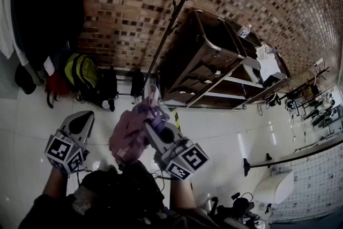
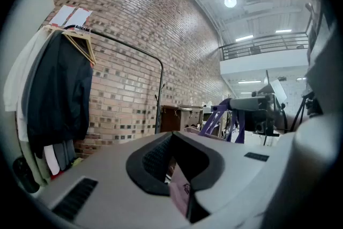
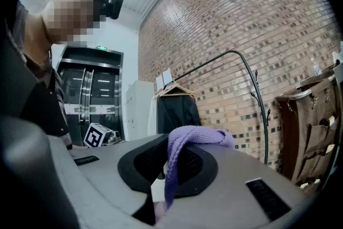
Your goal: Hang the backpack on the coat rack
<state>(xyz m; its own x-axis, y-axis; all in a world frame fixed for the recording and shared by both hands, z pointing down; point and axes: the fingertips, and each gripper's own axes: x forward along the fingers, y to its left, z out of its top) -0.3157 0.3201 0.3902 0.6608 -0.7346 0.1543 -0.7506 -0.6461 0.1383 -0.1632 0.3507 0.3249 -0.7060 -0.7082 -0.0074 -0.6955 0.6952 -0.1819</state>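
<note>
A pink backpack (image 1: 128, 137) hangs in front of me from its purple strap (image 3: 195, 137). My right gripper (image 1: 153, 128) (image 3: 166, 169) is shut on that strap, which loops over its jaws. To the left, a little apart from the bag, is my left gripper (image 1: 83, 118) (image 2: 171, 169). Its jaws stand together, and only a sliver of pink fabric (image 2: 179, 193) shows in the slit between them. The coat rack (image 1: 174, 19) is a thin black pole with hooks, standing ahead by the brick wall. The same coat rack (image 3: 256, 94) appears in the right gripper view.
A black coat (image 1: 48, 8) hangs on a hanger at the upper left. Below it a yellow-green backpack (image 1: 80, 72) and other bags lie on the white floor. A brown cabinet (image 1: 198, 56) stands right of the pole. A white stool (image 1: 273, 187) is at the lower right.
</note>
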